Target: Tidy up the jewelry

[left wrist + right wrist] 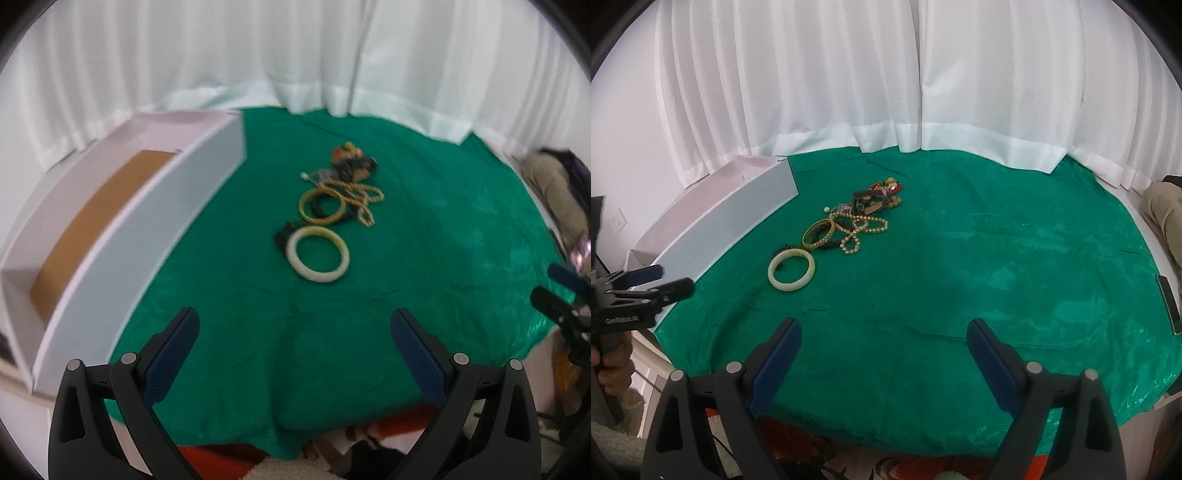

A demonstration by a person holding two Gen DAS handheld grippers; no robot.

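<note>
Your left claw [295,328] and right claw [884,341] both hang with fingers spread wide and empty above the green cloth [997,258] on the tabletop. The jewelry sits in a heap on that cloth: a pale bangle [791,274] nearest you, a gold bangle [818,234] and bead necklace [860,230] just behind it. The white box [110,229] stands to the heap's left.

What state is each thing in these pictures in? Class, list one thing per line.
Left hand-held gripper: open, empty, above the cloth.
Right hand-held gripper: open, empty.
White box: open on top, nothing visible inside it.
Cream bangle: lying flat, nearest piece of the pile.
Gold bangle: flat, overlapping dark beads.
Bead necklace: tangled in loops.
Green cloth: spread out, wrinkled.
</note>
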